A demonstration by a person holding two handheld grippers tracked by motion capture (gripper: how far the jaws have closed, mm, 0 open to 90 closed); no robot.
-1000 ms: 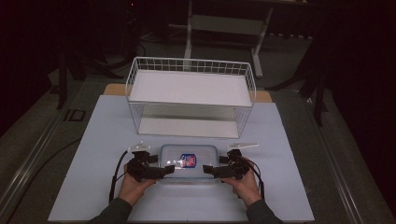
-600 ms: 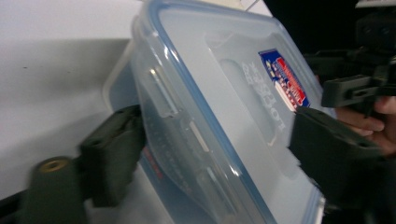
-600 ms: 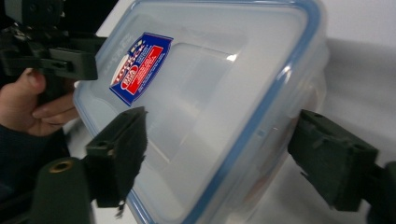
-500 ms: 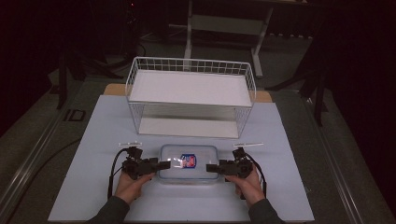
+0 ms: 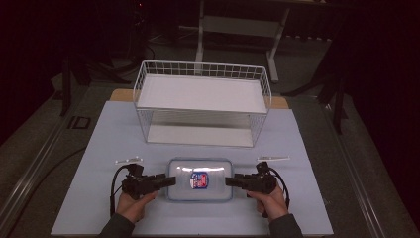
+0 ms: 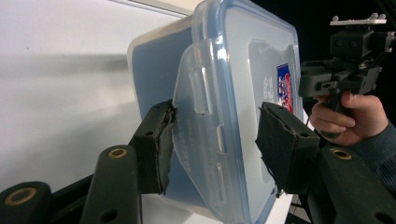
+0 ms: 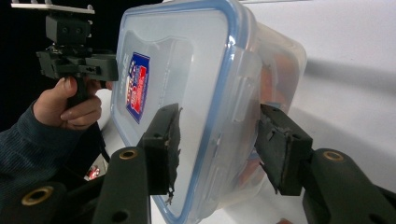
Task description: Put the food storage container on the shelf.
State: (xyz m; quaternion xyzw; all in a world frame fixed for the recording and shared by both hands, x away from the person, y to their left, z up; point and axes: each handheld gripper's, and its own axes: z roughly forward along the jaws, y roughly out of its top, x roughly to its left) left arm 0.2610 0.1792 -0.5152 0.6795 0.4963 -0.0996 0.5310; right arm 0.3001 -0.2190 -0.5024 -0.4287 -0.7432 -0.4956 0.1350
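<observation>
A: What are you working on, and where is it sitting?

B: You are working on a clear plastic container (image 5: 200, 179) with a blue-rimmed snap lid and a small label. It is lying flat near the front edge of the pale mat (image 5: 99, 139), midway between the left and right edges, in front of a white wire rack (image 5: 203, 101).

A: Going left to right, what are the claws doing?

B: Your left gripper (image 5: 167, 180) is reaching in at the container's left end. Its jaws have just been closing and are now straddling the lid's side latch; one pad looks to be touching the wall, the other is standing clear. Your right gripper (image 5: 233, 181) is mirroring this at the right end, jaws half-closed around that latch, neither pad pressing yet.

A: How will it handle?

B: It is probably light, stiff and smooth, so likely slippery. The hinged latches are flexing parts; you are better off pinching the firm rim and wall at each short end, lifting evenly.
</observation>
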